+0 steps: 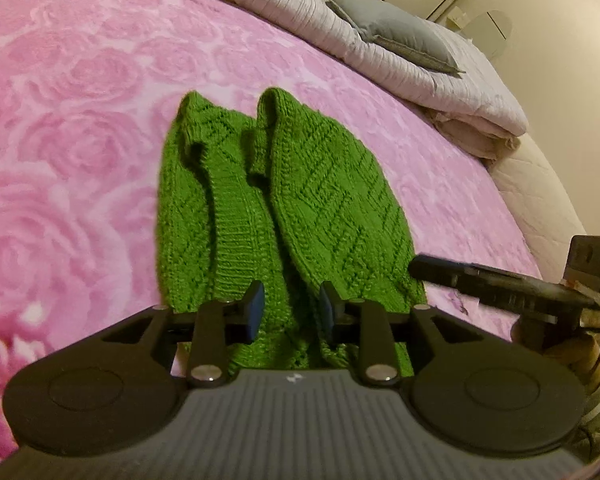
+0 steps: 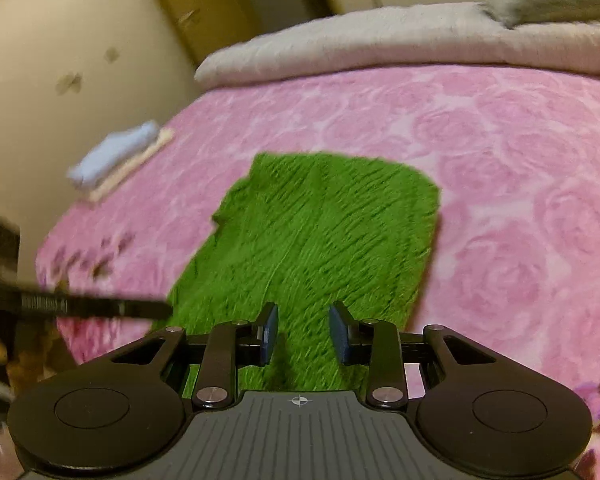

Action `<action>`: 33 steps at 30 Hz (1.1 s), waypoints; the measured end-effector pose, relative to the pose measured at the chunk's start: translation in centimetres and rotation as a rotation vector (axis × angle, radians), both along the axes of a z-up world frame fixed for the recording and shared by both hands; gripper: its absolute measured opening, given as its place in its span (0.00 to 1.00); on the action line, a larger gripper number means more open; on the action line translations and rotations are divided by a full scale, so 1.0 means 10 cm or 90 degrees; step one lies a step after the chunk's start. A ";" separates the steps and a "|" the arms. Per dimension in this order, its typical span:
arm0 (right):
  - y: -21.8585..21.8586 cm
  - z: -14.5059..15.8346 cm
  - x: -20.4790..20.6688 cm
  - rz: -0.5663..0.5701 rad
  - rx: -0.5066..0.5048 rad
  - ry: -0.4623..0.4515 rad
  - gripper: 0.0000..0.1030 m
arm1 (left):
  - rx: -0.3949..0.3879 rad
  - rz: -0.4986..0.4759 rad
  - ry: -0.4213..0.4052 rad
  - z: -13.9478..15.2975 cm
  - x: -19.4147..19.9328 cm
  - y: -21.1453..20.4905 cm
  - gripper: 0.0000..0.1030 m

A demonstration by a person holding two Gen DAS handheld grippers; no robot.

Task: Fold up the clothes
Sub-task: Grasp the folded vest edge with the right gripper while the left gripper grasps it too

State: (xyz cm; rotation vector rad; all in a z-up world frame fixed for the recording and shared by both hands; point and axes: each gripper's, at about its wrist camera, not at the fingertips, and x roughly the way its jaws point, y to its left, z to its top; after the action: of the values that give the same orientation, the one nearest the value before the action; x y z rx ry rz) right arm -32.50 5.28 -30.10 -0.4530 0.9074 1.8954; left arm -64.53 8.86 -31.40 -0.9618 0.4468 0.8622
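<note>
With both sleeves already turned in, the green knitted sweater lay flat on the pink bedspread while the left gripper and right gripper hovered agape and empty at its near edge, the crosswise fold seemingly remaining.

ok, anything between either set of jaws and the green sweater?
Nothing visible. The green sweater lies flat on the pink bedspread, right under both open grippers: left gripper, right gripper. Folded clothes sit well aside.
</note>
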 end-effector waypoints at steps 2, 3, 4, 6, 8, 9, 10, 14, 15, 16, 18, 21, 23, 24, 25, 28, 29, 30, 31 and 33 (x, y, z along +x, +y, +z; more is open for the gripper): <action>0.04 0.00 0.12 -0.039 -0.005 0.018 0.32 | -0.005 0.001 -0.007 -0.01 -0.01 0.02 0.25; 0.05 0.01 0.18 -0.050 -0.005 0.019 0.32 | -0.007 0.002 -0.011 -0.02 -0.01 0.04 0.26; 0.05 0.01 0.24 -0.060 -0.007 0.022 0.32 | -0.010 0.003 -0.016 -0.02 -0.02 0.05 0.26; 0.04 -0.01 0.36 -0.081 -0.016 0.042 0.32 | -0.018 0.008 -0.035 -0.05 -0.02 0.10 0.26; 0.04 -0.07 0.47 -0.108 -0.029 0.084 0.32 | -0.021 0.011 -0.041 -0.06 -0.01 0.14 0.27; 0.04 -0.11 0.52 -0.126 -0.036 0.103 0.32 | -0.020 0.011 -0.041 -0.06 0.00 0.16 0.27; 0.05 -0.15 0.56 -0.146 -0.044 0.121 0.32 | -0.020 0.012 -0.041 -0.07 0.01 0.18 0.27; 0.19 -0.25 0.66 -0.186 -0.076 0.174 0.32 | -0.016 0.011 -0.036 -0.08 0.04 0.28 0.27; 0.23 -0.24 0.67 -0.179 -0.075 0.184 0.32 | -0.013 0.010 -0.034 -0.08 0.04 0.31 0.27; 0.28 -0.21 0.68 -0.172 -0.071 0.188 0.32 | -0.007 0.009 -0.030 -0.07 0.03 0.35 0.27; 0.40 -0.13 0.69 -0.154 -0.062 0.178 0.32 | 0.005 0.010 -0.024 -0.05 0.03 0.46 0.29; 0.63 -0.02 0.66 -0.106 -0.056 0.168 0.32 | 0.032 0.001 -0.012 0.00 0.04 0.67 0.32; 0.79 0.01 0.61 -0.070 -0.057 0.171 0.32 | 0.045 -0.006 -0.003 0.00 0.09 0.81 0.35; 0.88 0.02 0.58 -0.054 -0.058 0.171 0.32 | 0.047 -0.007 -0.001 -0.01 0.11 0.89 0.36; 0.95 0.01 0.53 -0.047 -0.060 0.160 0.32 | 0.047 -0.008 0.000 -0.03 0.14 0.96 0.37; 1.13 -0.06 0.41 -0.048 -0.067 0.121 0.32 | 0.030 -0.011 -0.015 -0.13 0.19 1.15 0.39; 1.17 -0.09 0.40 -0.047 -0.066 0.125 0.32 | 0.021 -0.012 -0.020 -0.18 0.20 1.19 0.39; 1.20 -0.12 0.38 -0.046 -0.067 0.131 0.32 | 0.010 -0.013 -0.028 -0.22 0.22 1.22 0.39; 1.23 -0.15 0.37 -0.043 -0.071 0.142 0.32 | 0.002 -0.017 -0.041 -0.26 0.24 1.25 0.39; 1.29 -0.23 0.33 -0.036 -0.080 0.147 0.32 | -0.001 -0.026 -0.065 -0.31 0.28 1.28 0.36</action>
State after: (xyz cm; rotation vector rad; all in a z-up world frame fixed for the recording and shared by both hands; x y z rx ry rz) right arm -29.17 18.21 -32.41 -0.2825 1.1843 1.8721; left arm -61.70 21.65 -34.48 -0.9906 0.3786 0.7724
